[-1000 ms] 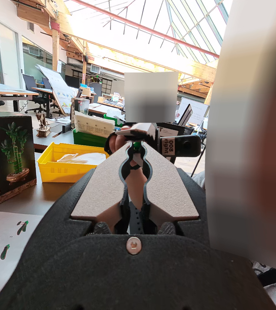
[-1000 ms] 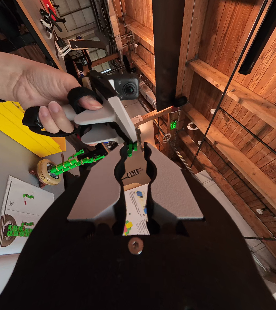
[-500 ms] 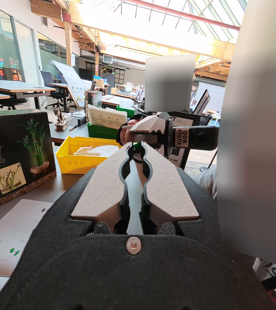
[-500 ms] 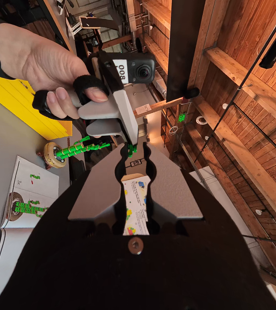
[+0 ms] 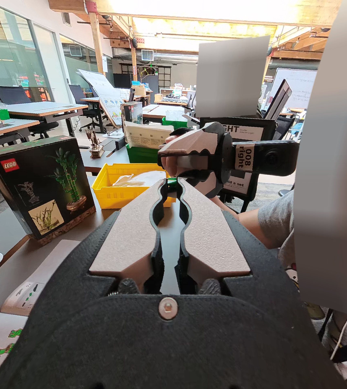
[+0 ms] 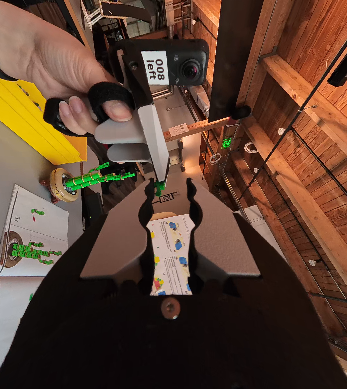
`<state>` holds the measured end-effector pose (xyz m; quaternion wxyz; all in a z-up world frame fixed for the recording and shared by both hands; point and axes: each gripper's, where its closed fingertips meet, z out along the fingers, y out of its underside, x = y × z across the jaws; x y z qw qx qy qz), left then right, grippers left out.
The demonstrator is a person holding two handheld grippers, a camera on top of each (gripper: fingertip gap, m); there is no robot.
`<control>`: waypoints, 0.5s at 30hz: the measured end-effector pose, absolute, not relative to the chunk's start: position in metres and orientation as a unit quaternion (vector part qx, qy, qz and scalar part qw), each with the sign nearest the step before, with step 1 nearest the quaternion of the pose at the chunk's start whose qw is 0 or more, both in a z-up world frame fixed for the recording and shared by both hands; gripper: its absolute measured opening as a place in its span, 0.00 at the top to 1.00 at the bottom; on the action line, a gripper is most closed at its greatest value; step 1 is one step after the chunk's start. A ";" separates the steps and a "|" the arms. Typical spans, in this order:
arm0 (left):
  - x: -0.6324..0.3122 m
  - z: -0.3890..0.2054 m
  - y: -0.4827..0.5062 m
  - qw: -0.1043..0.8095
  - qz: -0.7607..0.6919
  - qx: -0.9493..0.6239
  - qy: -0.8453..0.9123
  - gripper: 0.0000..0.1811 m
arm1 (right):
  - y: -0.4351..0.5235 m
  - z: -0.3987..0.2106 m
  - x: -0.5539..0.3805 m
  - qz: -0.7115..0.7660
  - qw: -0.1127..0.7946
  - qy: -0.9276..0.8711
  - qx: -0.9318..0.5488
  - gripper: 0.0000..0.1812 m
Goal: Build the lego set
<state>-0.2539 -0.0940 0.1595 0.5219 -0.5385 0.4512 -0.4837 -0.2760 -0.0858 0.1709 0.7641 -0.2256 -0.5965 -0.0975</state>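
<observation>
My left gripper (image 5: 171,182) is shut on a small green lego piece (image 5: 172,181) at its fingertips. In the right wrist view the left gripper (image 6: 161,177) comes down from above with the green piece (image 6: 159,187) sticking out below its tips. My right gripper (image 6: 170,181) is open, and the piece sits just inside its left fingertip. The two grippers meet in the air above the table. The bamboo model (image 6: 88,181) stands in a tan round pot (image 6: 62,186) on the table.
A yellow bin (image 5: 126,192) holding white bags sits behind the grippers and also shows in the right wrist view (image 6: 25,126). The black lego box (image 5: 42,185) stands at the left. The open instruction booklet (image 6: 33,231) lies beside the model. A person's arm (image 5: 252,223) is at the right. Left and right tips are no more than a few centimetres apart.
My right gripper's jaws have opened wider. The two grippers have drawn closer together, and the left view has tilted down toward the table. The green piece has stayed in the left gripper.
</observation>
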 end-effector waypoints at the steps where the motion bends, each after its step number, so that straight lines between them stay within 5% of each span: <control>1: -0.254 0.160 -0.094 0.526 -0.481 -0.536 0.452 0.97 | -0.086 0.171 -0.276 -0.101 0.764 -0.596 -0.226 0.83; 15: -0.255 0.158 -0.099 0.570 -0.390 -0.534 0.487 0.97 | -0.091 0.172 -0.276 -0.195 0.751 -0.600 -0.197 0.80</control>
